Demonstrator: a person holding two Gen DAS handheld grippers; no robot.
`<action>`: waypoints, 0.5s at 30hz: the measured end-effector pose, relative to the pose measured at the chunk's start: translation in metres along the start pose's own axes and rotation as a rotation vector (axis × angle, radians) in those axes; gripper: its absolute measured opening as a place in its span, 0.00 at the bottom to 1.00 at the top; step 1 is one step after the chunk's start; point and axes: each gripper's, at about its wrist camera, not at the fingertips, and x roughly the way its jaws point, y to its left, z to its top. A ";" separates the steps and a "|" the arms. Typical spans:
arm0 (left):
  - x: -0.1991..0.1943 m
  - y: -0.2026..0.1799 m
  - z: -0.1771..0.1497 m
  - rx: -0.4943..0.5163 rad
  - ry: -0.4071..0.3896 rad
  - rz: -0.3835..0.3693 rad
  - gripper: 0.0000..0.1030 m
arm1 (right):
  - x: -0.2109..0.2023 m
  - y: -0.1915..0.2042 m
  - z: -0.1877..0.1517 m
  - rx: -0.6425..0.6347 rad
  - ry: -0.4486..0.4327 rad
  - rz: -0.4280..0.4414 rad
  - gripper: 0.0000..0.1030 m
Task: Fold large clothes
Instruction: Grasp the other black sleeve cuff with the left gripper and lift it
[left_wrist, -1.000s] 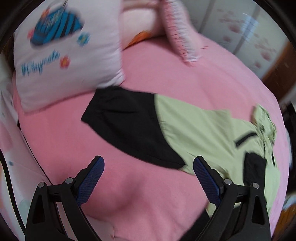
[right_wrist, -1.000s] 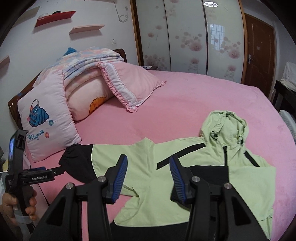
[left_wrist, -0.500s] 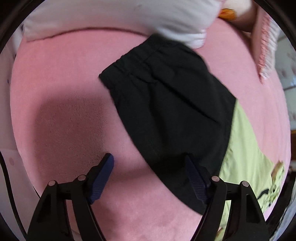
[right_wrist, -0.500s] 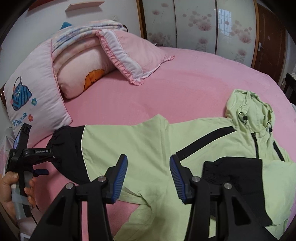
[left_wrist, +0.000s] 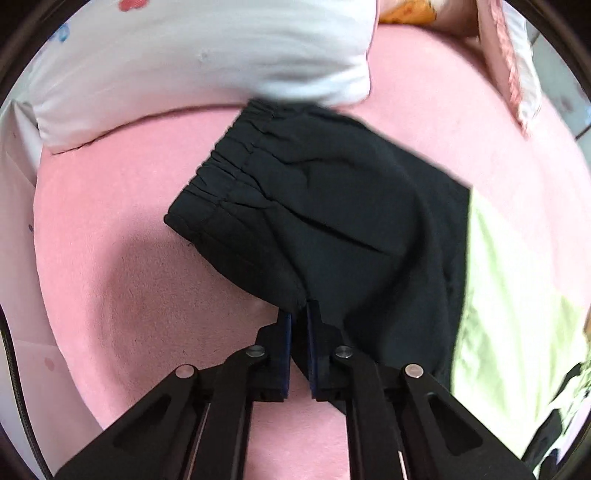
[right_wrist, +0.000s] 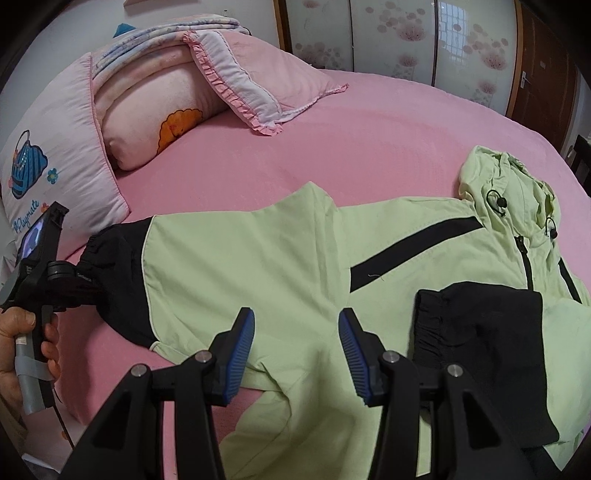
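Note:
A light green hooded jacket (right_wrist: 288, 266) with black cuffs lies face up on the pink bed (right_wrist: 369, 140), hood at the right. Its left sleeve stretches out to a black cuff end (left_wrist: 332, 221). My left gripper (left_wrist: 298, 314) is shut on the near edge of that black sleeve end; it also shows in the right wrist view (right_wrist: 79, 280). The other sleeve is folded over the chest, its black end (right_wrist: 480, 339) at the right. My right gripper (right_wrist: 295, 332) is open and empty, hovering above the jacket's armpit area.
A white pillow with a blue bag print (right_wrist: 48, 177) lies just beyond the black cuff (left_wrist: 207, 55). More pink pillows and a folded blanket (right_wrist: 177, 92) are stacked at the bed's head. Wardrobe doors (right_wrist: 406, 37) stand behind.
My left gripper moved in to the black sleeve end and shut on its edge. My right gripper lowered a little toward the jacket and stays open.

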 end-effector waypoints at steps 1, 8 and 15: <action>-0.008 -0.002 -0.002 -0.003 -0.033 -0.018 0.04 | 0.000 -0.003 -0.001 0.010 0.003 0.005 0.46; -0.087 -0.049 -0.025 0.145 -0.343 -0.079 0.04 | -0.013 -0.022 -0.018 0.037 0.009 0.013 0.46; -0.199 -0.145 -0.108 0.402 -0.547 -0.295 0.04 | -0.056 -0.086 -0.050 0.116 -0.028 -0.022 0.46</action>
